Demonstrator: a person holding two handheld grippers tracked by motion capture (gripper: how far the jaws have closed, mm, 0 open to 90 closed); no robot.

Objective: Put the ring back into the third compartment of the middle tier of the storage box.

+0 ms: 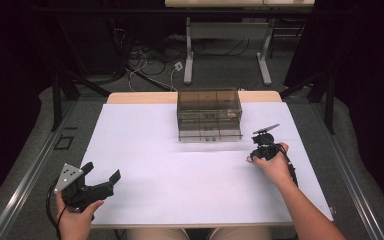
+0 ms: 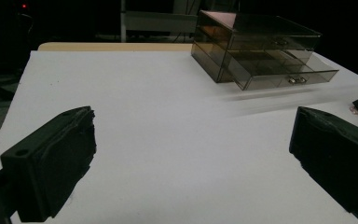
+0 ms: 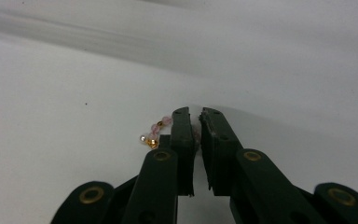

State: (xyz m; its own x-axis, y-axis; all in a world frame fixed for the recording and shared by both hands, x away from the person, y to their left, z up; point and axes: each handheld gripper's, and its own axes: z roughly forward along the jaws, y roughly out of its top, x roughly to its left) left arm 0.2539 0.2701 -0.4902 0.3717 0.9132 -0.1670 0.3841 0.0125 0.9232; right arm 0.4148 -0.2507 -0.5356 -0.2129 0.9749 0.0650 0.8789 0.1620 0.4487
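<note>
Between nearly closed right gripper (image 3: 195,122) jaws: bead bracelet (image 3: 154,133), trailing left.

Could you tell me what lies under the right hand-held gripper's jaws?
A small beaded bracelet, pink and gold, lies on the white table; the right hand-held gripper is closed on it, and the jaws cover the rest of it.

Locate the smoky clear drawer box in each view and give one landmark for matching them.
High view: the drawer box stands at the far middle of the white table, ahead and left of the right gripper.
Left gripper view: upper right, lower drawer pulled out.
Right gripper view: I cannot find it.
Shared landmark: the white table.
</note>
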